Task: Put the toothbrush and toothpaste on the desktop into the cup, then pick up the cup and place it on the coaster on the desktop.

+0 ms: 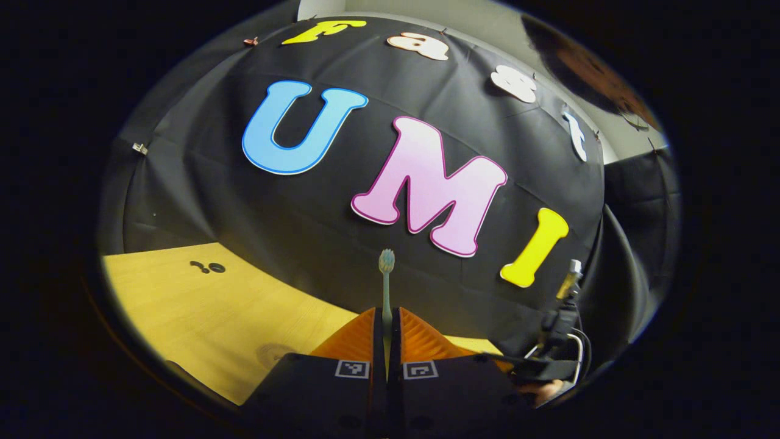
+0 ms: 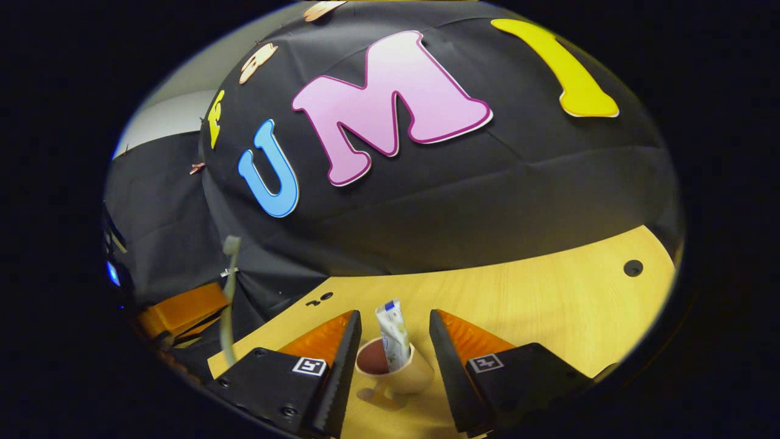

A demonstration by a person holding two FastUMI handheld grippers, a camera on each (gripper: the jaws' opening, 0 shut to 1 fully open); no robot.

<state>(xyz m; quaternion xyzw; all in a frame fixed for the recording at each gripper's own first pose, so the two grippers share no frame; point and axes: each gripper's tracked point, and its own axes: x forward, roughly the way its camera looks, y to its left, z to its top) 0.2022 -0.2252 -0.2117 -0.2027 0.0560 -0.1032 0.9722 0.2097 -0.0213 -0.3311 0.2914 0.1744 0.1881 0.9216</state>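
Left gripper view: left gripper [image 1: 386, 332] clamped on toothbrush [image 1: 386, 286], both fingers [image 1: 353, 338] pressed flat against the handle, almost no gap. Toothbrush upright, bristle head at 12 o'clock of the fingertips, set against the black cloth wall [image 1: 304, 213]. Lifted clear of the desktop [image 1: 201, 317], which runs from 9 to 7 o'clock. Two small dark holes in the wood near 9 o'clock. Right-hand rig [image 1: 557, 341] seen at 4 o'clock, with cables and a bit of a hand under it.

Right gripper view: right gripper [image 2: 393, 332] with fingers [image 2: 332, 341] spread apart, cup [image 2: 396, 369] sitting between them, near but not touching as far as can be told. Cup on the desktop [image 2: 548, 305], upright, handle toward 7 o'clock. Toothpaste [image 2: 393, 335] already in the cup, standing tilted against the rim, top end toward 12 o'clock. Same toothbrush [image 2: 229, 292] seen at 9 o'clock, upright, held off the table edge by the left gripper [image 2: 183, 311]; head up toward 10 o'clock. One dark hole in the wood at 3 o'clock, two more at roughly 10 o'clock of the cup.

Coaster: cannot tell where. Toothbrush not yet in cup.
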